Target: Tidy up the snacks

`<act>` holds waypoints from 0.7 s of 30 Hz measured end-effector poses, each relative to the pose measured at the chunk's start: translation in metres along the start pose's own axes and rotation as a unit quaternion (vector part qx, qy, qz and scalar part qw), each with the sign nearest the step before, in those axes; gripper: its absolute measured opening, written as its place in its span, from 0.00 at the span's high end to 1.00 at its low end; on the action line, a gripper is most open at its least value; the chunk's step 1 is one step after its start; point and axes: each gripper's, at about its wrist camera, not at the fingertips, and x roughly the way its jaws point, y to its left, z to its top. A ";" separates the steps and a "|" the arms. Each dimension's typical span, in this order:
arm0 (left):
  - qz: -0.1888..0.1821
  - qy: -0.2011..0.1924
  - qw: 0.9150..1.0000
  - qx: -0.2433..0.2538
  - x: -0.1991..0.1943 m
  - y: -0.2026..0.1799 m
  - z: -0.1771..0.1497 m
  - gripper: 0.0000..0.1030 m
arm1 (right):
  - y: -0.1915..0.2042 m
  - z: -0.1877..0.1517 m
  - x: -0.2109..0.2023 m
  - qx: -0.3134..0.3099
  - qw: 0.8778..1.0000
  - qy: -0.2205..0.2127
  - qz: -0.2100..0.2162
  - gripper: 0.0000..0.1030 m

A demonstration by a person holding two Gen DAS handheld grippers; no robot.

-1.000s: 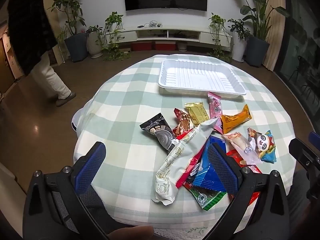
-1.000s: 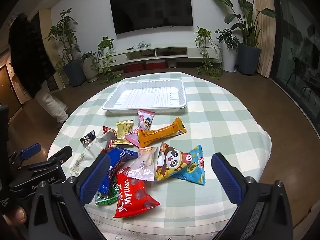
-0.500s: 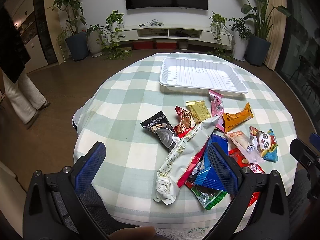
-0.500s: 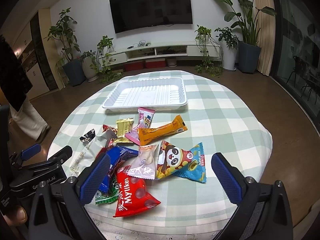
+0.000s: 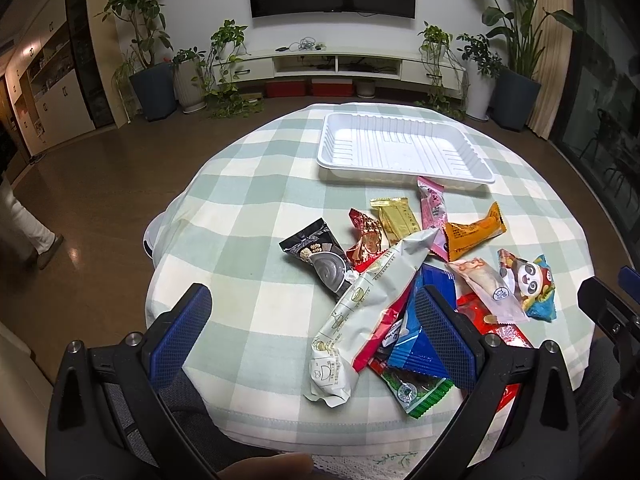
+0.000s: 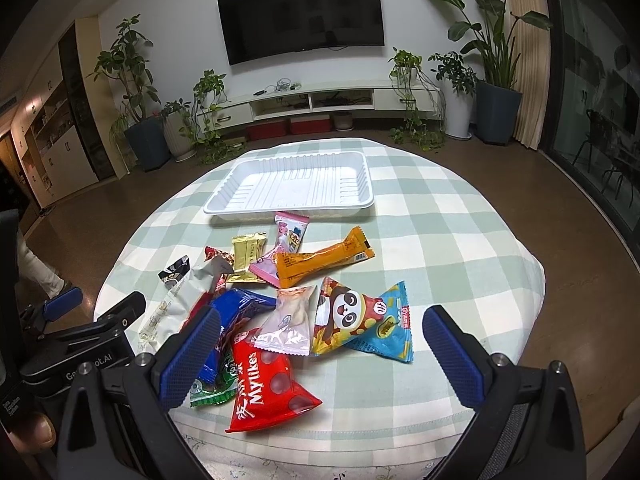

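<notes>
- Left wrist view: left gripper [image 5: 316, 332] hangs spread wide and holds nothing, over the near end of the snack pile [image 5: 416, 276], which lies on the checked tablecloth [image 5: 248, 208] nearer than the white tray [image 5: 404, 148].
- Right gripper [image 6: 320, 356] is likewise spread and unloaded.
- Long white packet [image 5: 368, 304] probably handles light, soft and crinkly, its film slick; pinching across its middle seems safest.
- Its long axis runs from the near edge slantwise toward the tray, far tip pointing at it.
</notes>
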 end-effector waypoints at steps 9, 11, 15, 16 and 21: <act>0.001 0.007 1.000 0.004 0.003 -0.002 -0.003 0.00 | 0.003 -0.003 0.002 0.000 1.000 0.005 -0.002 0.00; 0.001 0.009 1.000 0.005 0.004 -0.003 -0.003 0.00 | 0.001 -0.004 0.008 0.004 1.000 0.010 -0.003 0.00; 0.001 0.012 1.000 0.008 0.006 -0.005 -0.003 0.00 | 0.000 -0.006 0.008 0.005 1.000 0.015 -0.004 0.00; 0.001 0.014 1.000 0.009 0.007 -0.006 -0.004 0.00 | -0.001 -0.006 0.008 0.005 1.000 0.016 -0.004 0.00; 0.000 0.019 1.000 0.012 0.010 -0.008 -0.005 0.00 | -0.001 -0.007 0.009 0.004 1.000 0.025 -0.007 0.00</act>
